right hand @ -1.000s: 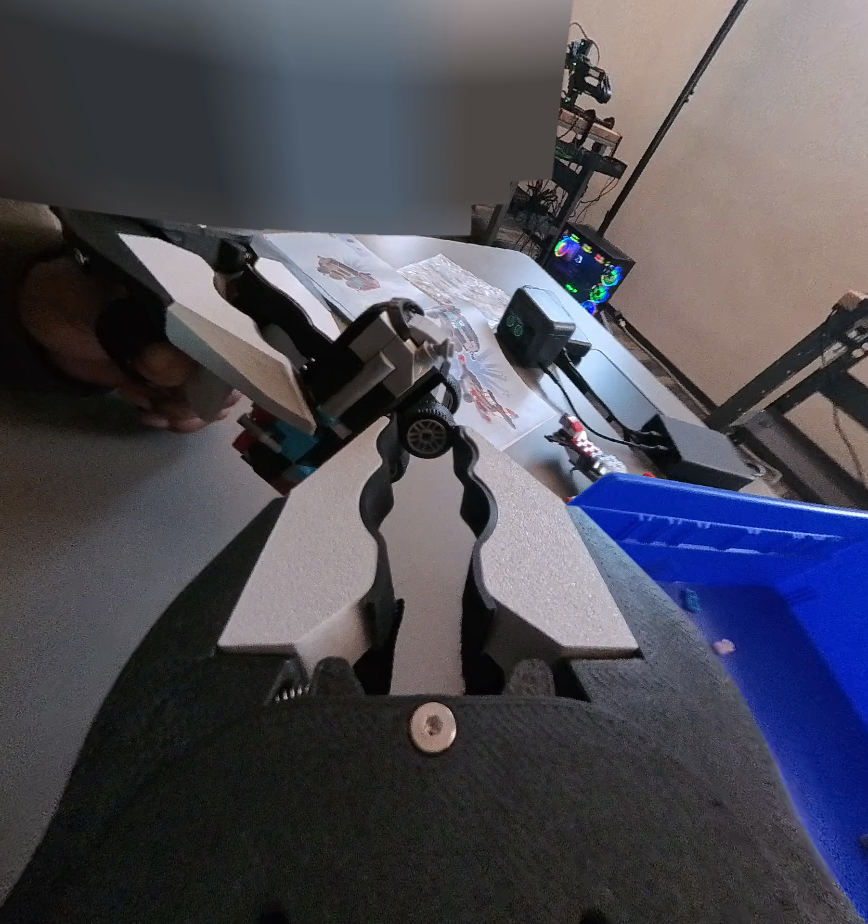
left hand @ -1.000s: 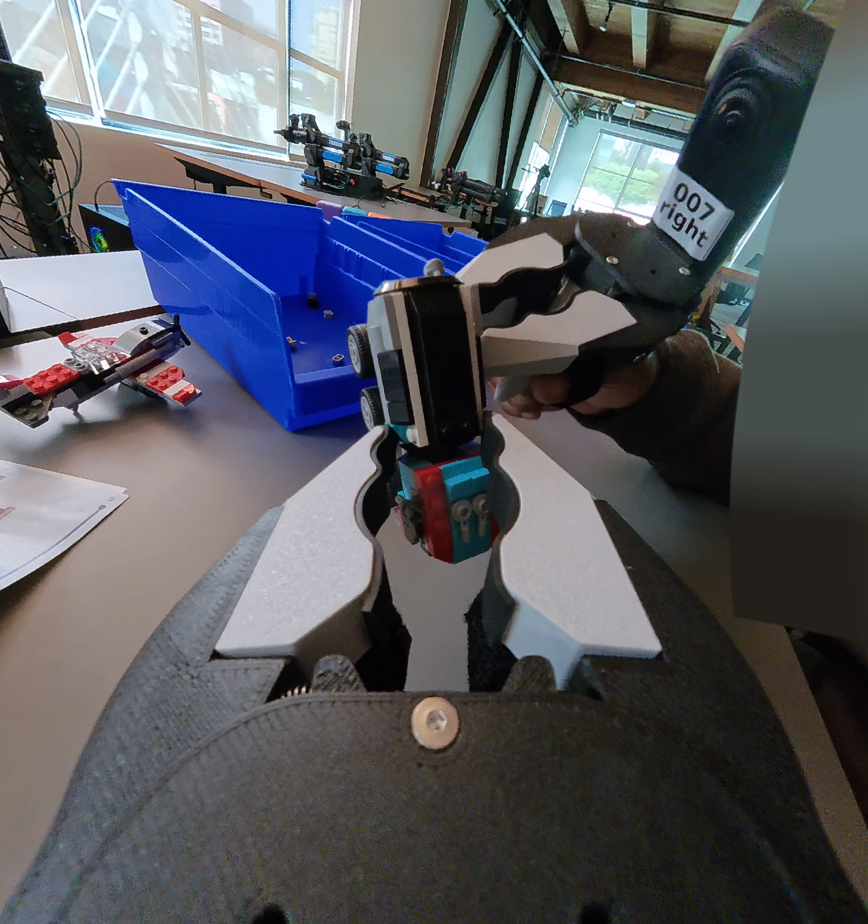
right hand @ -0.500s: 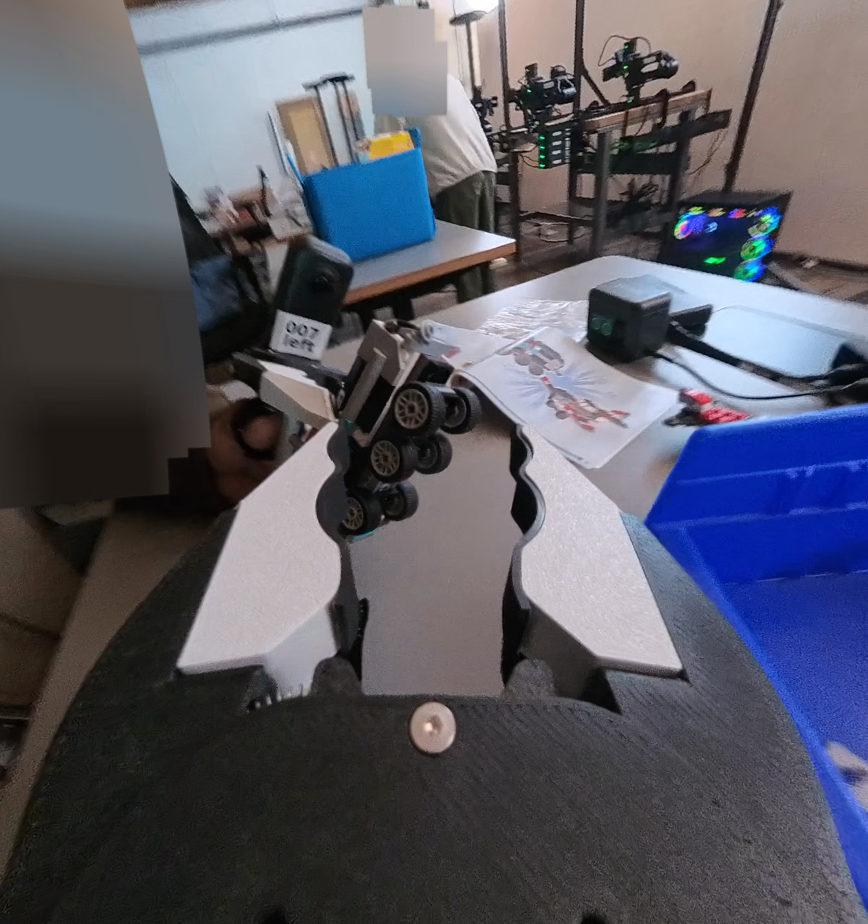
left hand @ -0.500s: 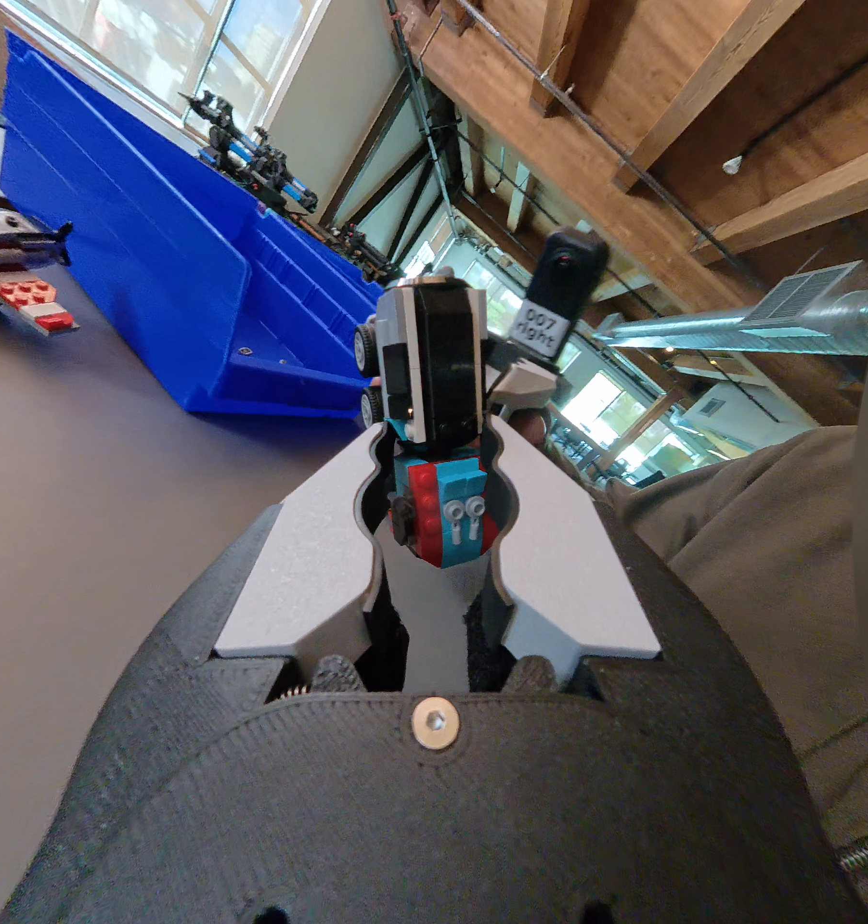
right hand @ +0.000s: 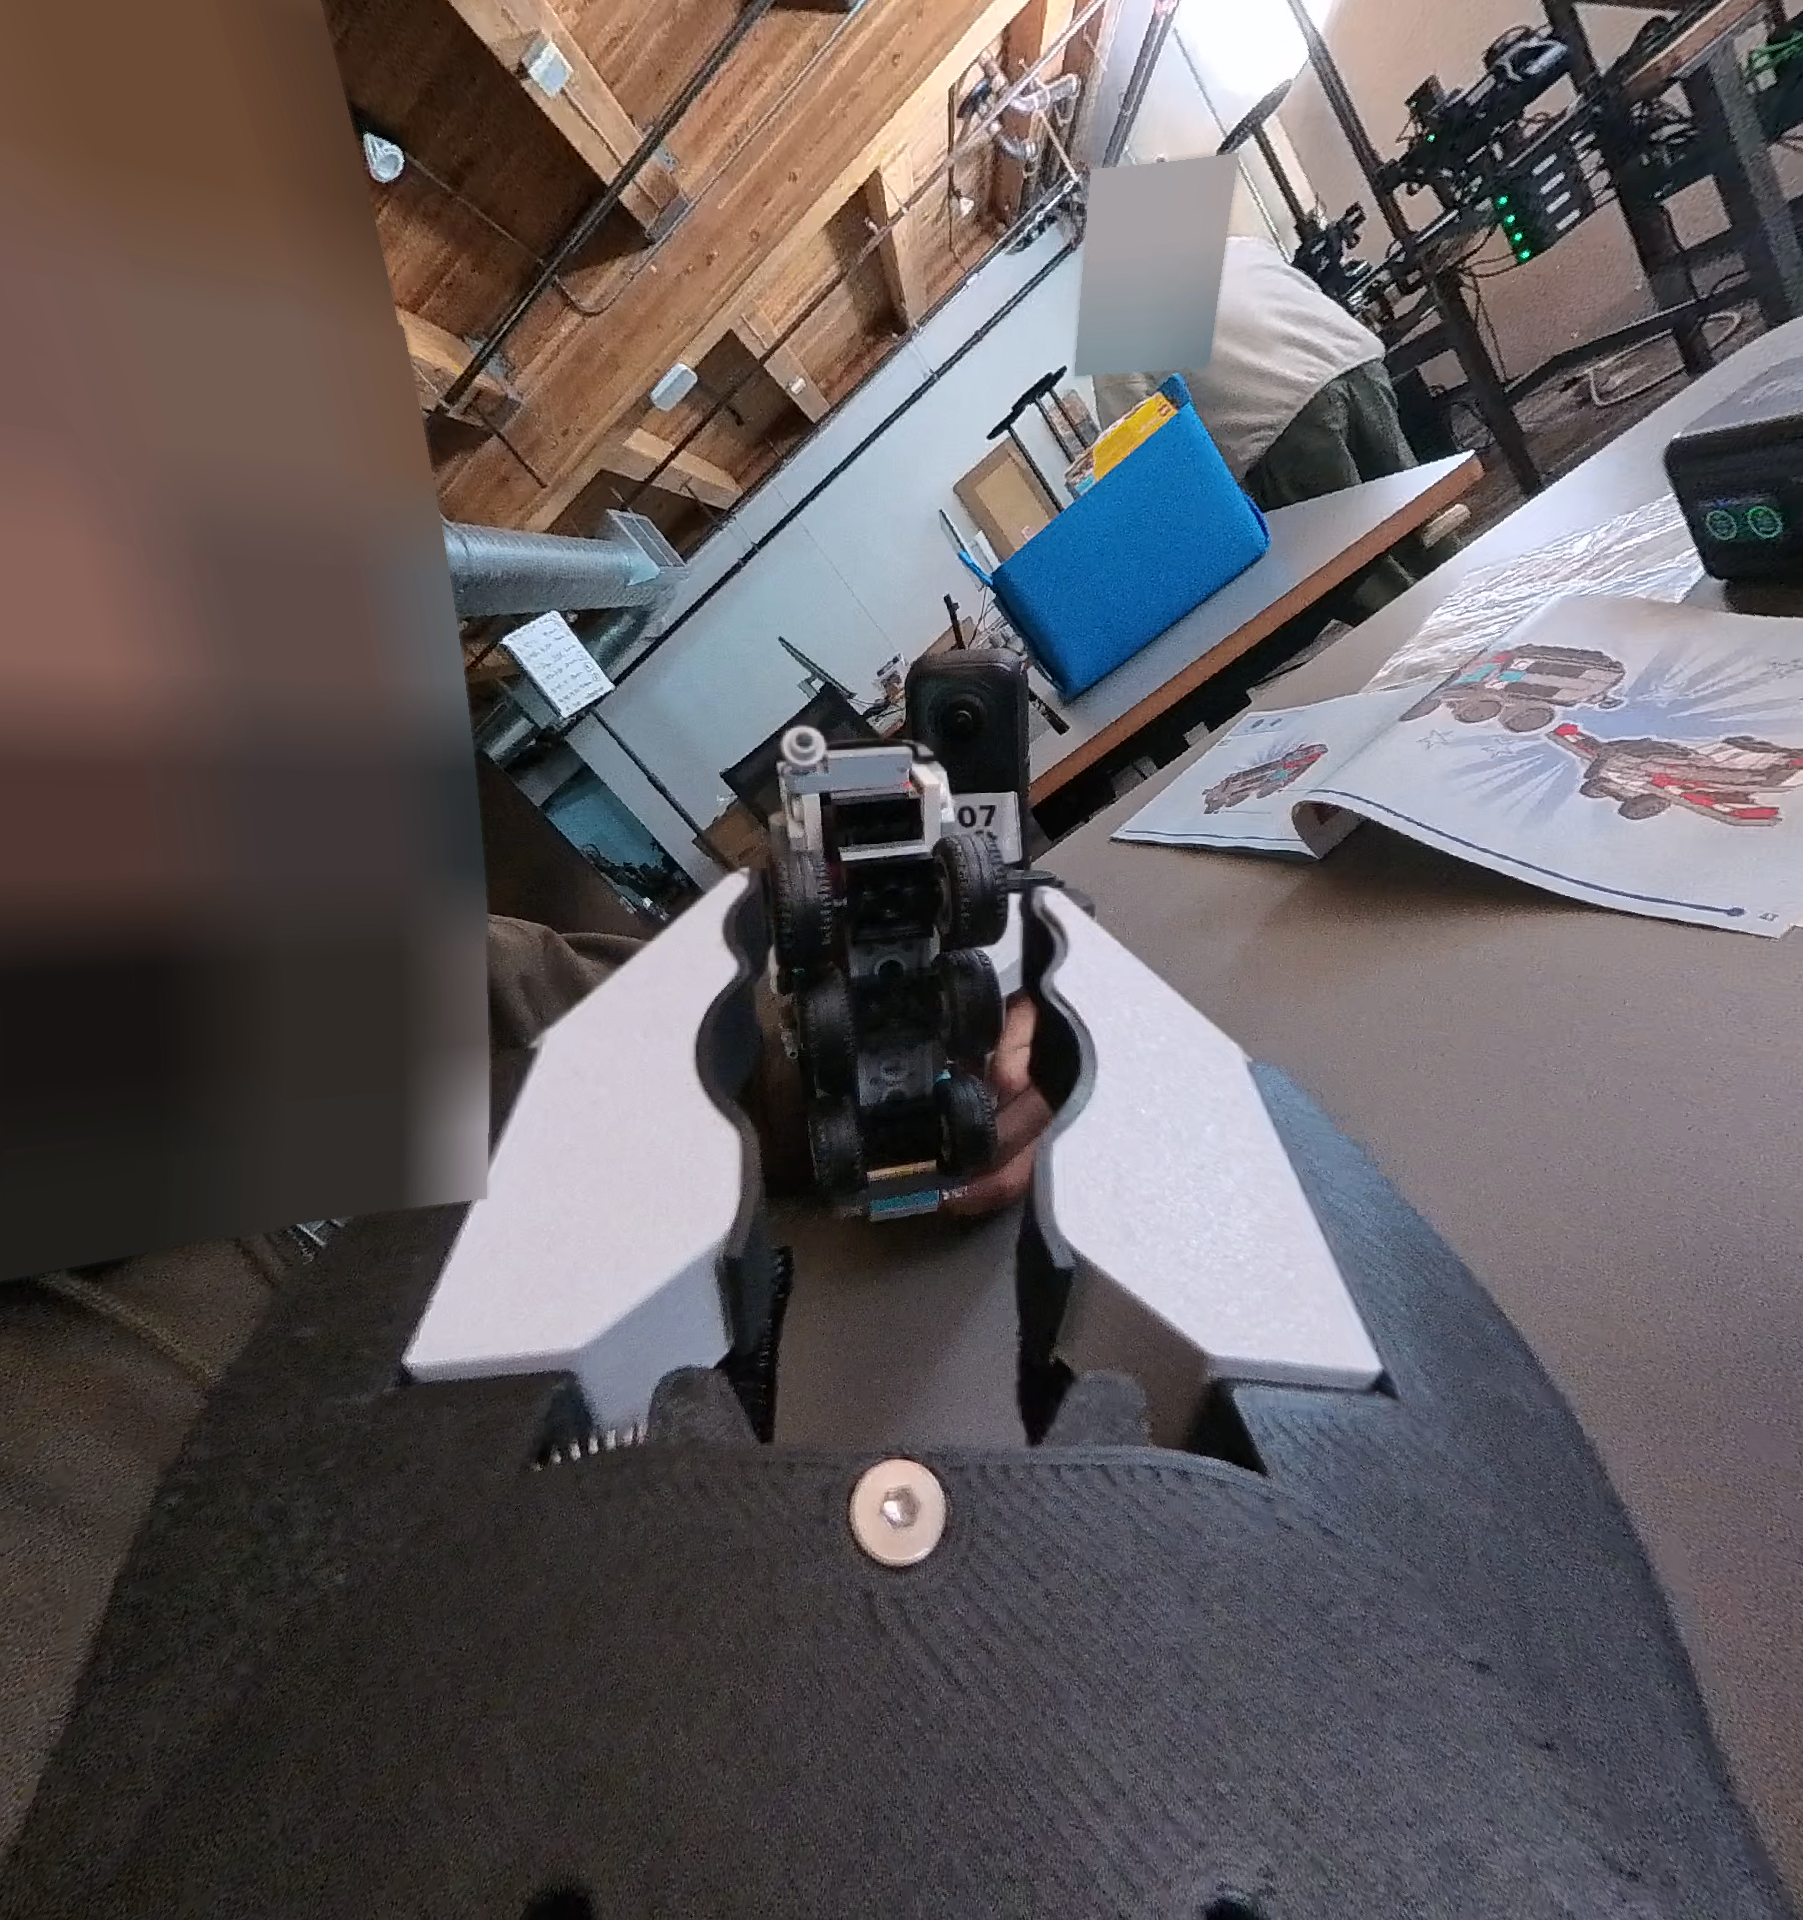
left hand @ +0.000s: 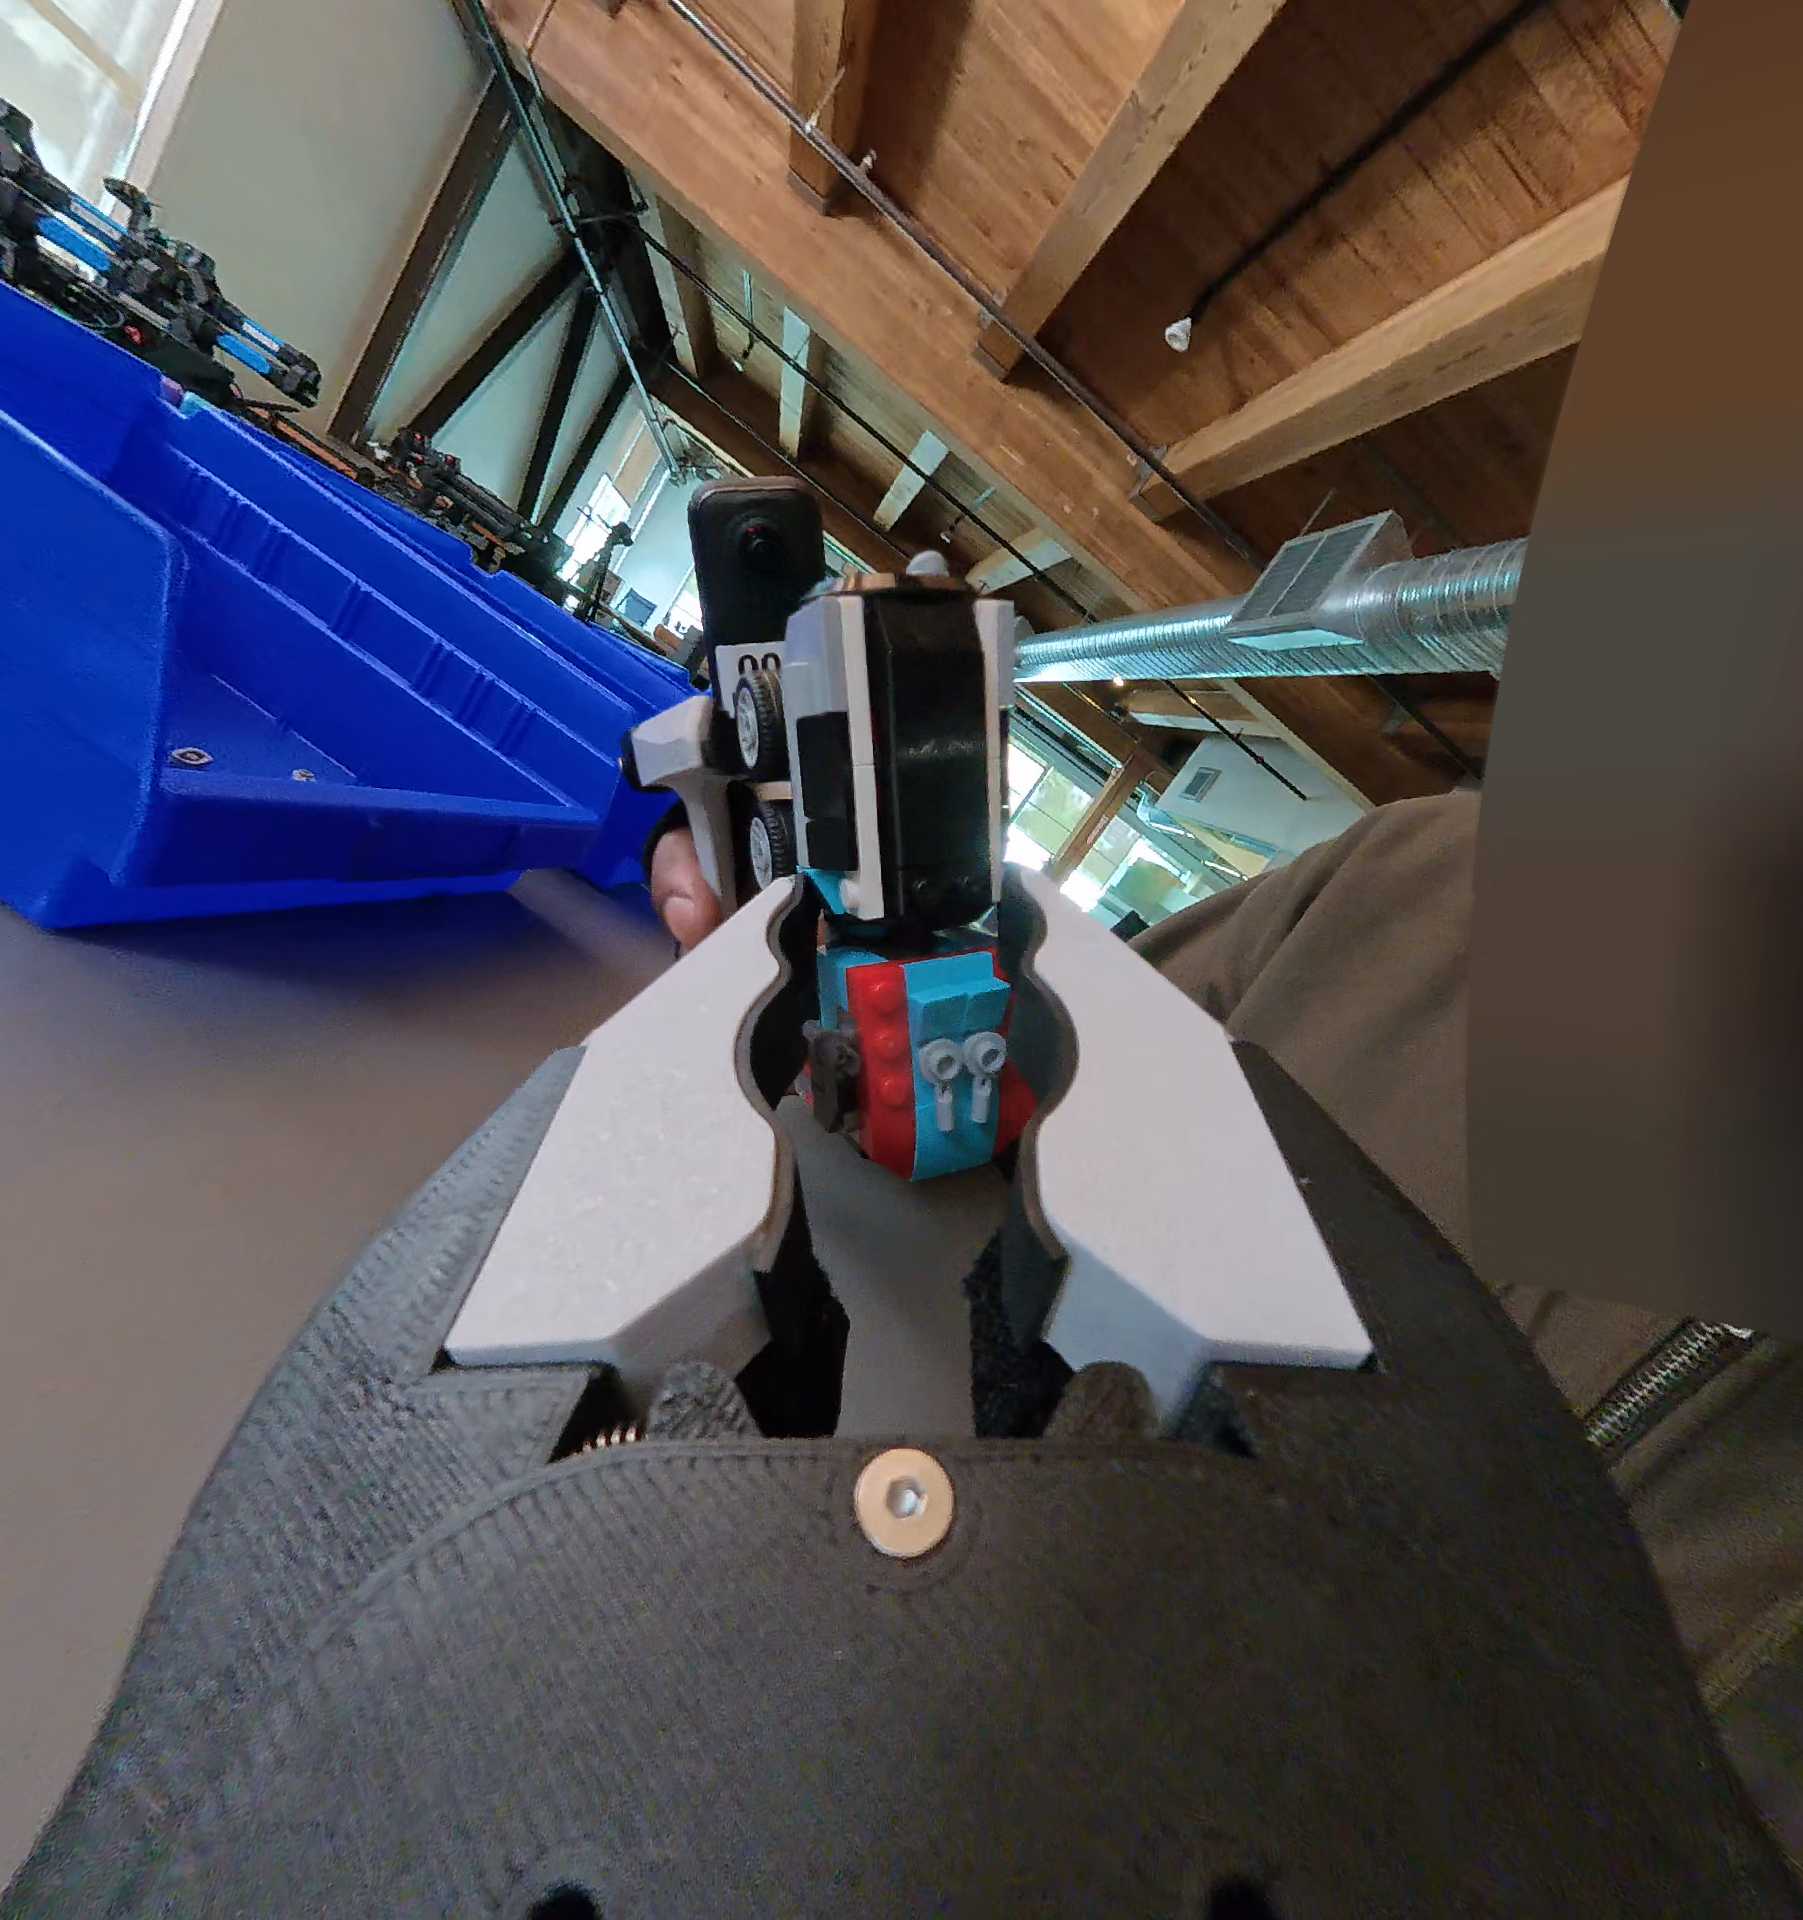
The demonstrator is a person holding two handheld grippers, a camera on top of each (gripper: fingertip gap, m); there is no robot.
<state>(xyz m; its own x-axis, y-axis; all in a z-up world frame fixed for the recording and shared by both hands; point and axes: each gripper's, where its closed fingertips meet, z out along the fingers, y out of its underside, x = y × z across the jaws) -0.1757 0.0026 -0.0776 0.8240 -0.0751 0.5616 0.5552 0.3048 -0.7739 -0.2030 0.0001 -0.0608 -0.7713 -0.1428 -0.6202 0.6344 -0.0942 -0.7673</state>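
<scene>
left gripper (left hand: 902,904) grips the toy truck (left hand: 897,790) upright, cab end up.

Blue bin (left hand: 253,665): cut off at left edge of left wrist view. Toy truck (left hand: 892,821): lower end hidden between left gripper (left hand: 902,904) fingers. Instruction booklet (right hand: 1562,790) and black box (right hand: 1770,499): cut off at right edge. Small parts in bin: too small to identify.
</scene>
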